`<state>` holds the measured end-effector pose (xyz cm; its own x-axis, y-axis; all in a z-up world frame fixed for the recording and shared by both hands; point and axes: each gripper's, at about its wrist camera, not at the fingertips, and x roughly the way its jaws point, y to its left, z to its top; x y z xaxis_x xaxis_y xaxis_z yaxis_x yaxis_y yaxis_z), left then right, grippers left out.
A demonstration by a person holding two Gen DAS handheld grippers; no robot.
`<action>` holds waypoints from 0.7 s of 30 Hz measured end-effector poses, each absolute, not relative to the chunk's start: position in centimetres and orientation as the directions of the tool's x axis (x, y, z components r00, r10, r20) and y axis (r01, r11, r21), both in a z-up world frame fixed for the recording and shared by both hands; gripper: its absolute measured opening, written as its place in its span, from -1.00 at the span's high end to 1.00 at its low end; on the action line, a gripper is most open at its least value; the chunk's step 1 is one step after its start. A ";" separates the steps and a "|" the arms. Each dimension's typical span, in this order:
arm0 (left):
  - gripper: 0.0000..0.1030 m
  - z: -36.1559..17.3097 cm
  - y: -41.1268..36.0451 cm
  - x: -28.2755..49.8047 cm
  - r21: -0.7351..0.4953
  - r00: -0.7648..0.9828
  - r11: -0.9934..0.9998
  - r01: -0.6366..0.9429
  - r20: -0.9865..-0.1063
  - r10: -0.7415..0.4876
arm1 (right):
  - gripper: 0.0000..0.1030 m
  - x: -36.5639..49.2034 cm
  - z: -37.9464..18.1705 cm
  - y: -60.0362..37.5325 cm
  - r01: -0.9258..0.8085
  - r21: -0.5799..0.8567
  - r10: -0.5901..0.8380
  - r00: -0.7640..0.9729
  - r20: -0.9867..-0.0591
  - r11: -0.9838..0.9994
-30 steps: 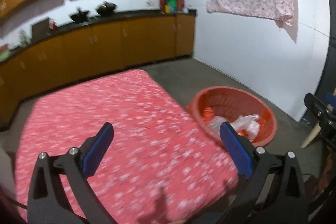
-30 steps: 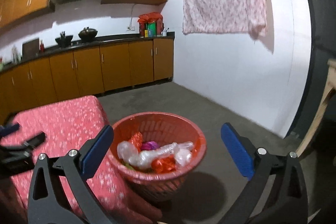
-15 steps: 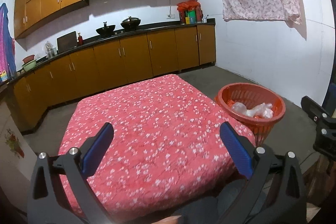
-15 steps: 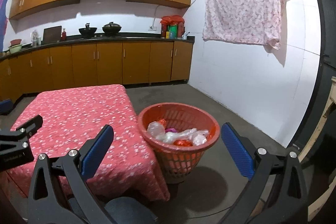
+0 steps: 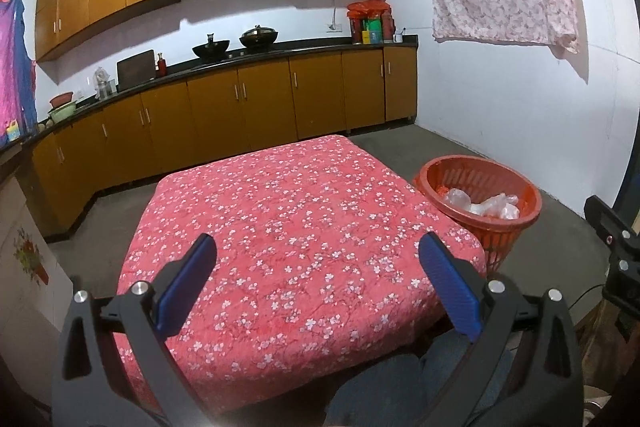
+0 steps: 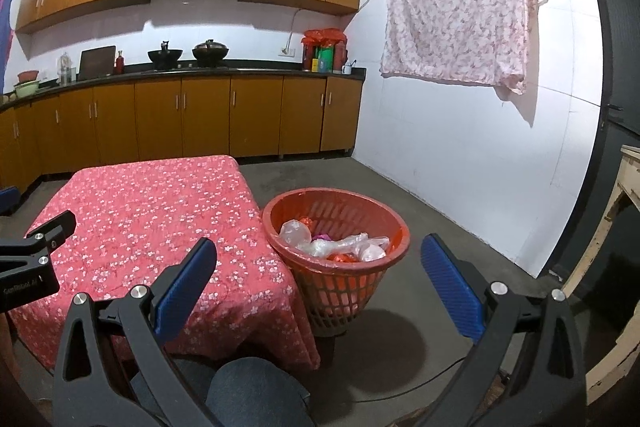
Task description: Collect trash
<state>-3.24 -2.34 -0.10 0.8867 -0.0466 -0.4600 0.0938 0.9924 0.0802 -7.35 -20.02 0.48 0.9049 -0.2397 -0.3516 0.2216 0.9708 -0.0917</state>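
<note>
the collecting looks finished, or nearly so, judging from how things lie: the red flowered cloth [image 5: 304, 235] over the table shows no loose litter on top, and the trash [image 6: 336, 245], clear crumpled plastic bags with red and purple scraps among them, sits inside the orange plastic basket [image 6: 276, 215] on the floor just beside the table's right corner. the left gripper [image 5: 316, 267] hangs above the near edge of the cloth with its blue pads spread wide and nothing between them; the right gripper [image 6: 318, 267] is likewise spread wide and empty, pointed toward the basket from the near side and well short of it. if anything remains, the next move calls for a look around the floor and table edges for stray pieces, then a low reach with one set of open pads to pinch thin, slippery plastic without dragging the cloth. much is hidden: the floor under the table, the basket's bottom beneath the heaped bags, and the near floor behind a blue-clad knee [image 6: 256, 391]. the small red pieces in the basket are possibly wrappers, but they are too small to tell.
</note>
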 end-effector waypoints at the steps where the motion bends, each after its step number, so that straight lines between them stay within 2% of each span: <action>1: -0.92 -0.1 -2.3 -3.2 0.078 0.886 0.993 0.094 -0.461 -0.048 | -0.96 -7.4 0.5 -20.0 0.222 -0.091 -0.240 0.905 -0.352 0.971; 21: -0.92 -0.3 -2.2 -3.8 0.051 0.879 0.992 0.119 -0.471 -0.081 | -0.96 -7.9 0.8 -19.7 0.219 -0.066 -0.228 0.909 -0.347 0.973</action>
<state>-3.76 -2.21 -0.25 0.8786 -0.0815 -0.4706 0.1193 0.9915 0.0510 -7.89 -19.67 0.85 0.9095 -0.2283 -0.3475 0.2191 0.9735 -0.0661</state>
